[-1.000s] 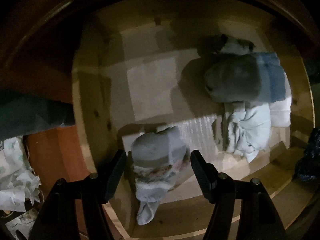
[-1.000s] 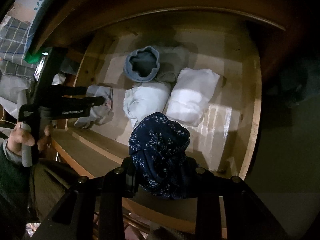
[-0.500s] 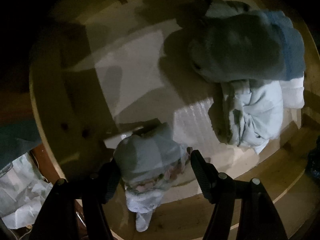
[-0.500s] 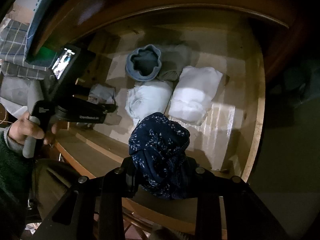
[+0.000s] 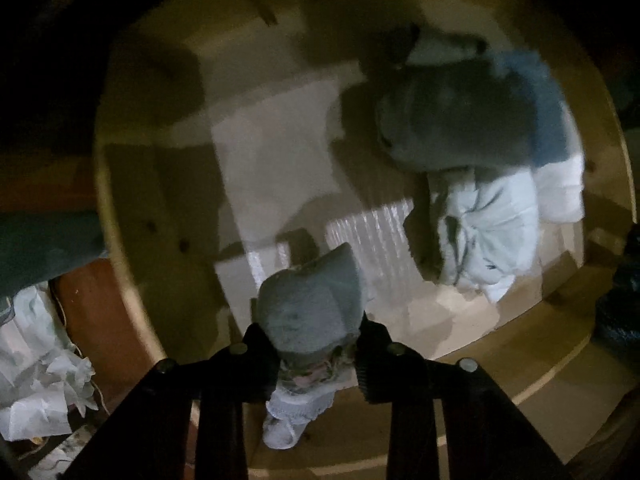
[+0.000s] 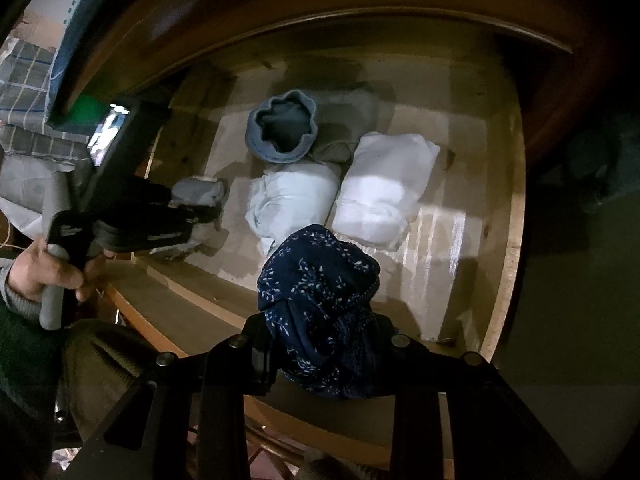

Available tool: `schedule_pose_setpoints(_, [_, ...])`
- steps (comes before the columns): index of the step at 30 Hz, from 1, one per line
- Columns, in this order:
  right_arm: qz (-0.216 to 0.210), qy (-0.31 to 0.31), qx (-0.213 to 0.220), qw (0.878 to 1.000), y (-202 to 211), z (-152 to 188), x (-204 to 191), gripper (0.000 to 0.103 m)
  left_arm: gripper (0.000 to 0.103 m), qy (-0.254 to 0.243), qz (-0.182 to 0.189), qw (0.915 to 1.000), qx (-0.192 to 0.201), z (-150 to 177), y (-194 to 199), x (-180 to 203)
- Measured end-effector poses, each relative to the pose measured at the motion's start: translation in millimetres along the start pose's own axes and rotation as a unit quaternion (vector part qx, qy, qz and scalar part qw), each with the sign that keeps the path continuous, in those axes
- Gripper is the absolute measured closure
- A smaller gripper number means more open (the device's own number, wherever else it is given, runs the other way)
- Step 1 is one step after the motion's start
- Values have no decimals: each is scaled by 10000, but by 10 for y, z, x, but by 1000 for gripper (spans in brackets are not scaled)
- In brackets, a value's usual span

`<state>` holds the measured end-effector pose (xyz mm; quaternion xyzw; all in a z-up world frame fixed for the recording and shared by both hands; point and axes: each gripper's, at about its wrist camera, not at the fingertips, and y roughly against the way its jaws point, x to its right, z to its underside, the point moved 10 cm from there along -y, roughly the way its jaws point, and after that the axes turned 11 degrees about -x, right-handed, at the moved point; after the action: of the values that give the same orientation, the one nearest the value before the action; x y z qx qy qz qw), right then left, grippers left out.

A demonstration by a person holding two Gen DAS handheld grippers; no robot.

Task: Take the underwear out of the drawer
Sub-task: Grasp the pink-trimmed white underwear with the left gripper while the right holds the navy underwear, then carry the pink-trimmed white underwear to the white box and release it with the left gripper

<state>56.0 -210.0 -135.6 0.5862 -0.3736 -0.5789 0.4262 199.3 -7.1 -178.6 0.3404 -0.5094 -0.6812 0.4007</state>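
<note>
With its jaws clamped on a grey rolled underwear bundle (image 5: 310, 308) at the drawer (image 5: 120, 240) front left, the left gripper (image 5: 316, 350) completes the grasp; the right gripper (image 6: 320, 344) grips a navy floral-print bundle (image 6: 320, 292) above the front edge. Next move, judged: lift straight up, clear of the drawer wall.

White crumpled paper (image 5: 44, 380) lies on the floor; a checked blue-grey cloth (image 6: 28, 92) sits at the left.
</note>
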Motion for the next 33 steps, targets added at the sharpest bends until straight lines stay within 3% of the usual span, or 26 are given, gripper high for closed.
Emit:
schedule_pose_setpoints(9, [679,34,59,9977,9,-20,59,74,73,492,277,9955,763,266,419,-82])
schedule_pose_setpoints(15, [606,-102,138,9980,30,-40,110,74,73,1050,345,9832,1455,586,693,-113])
schedule_pose_setpoints(20, [567,-142,199,9981,50,-37,134,74,73,1437,297,9699,1941,659,928,-162])
schedule_pose_setpoints(28, [552,-157,232,9981,66,-25,152,74,73,1710,21,9531,2499,796,1290,-280])
schedule_pose_setpoints(33, [473,-190,251,9984,86,-22,158,74,73,1583,-192,9423,2943,905,1698,-283])
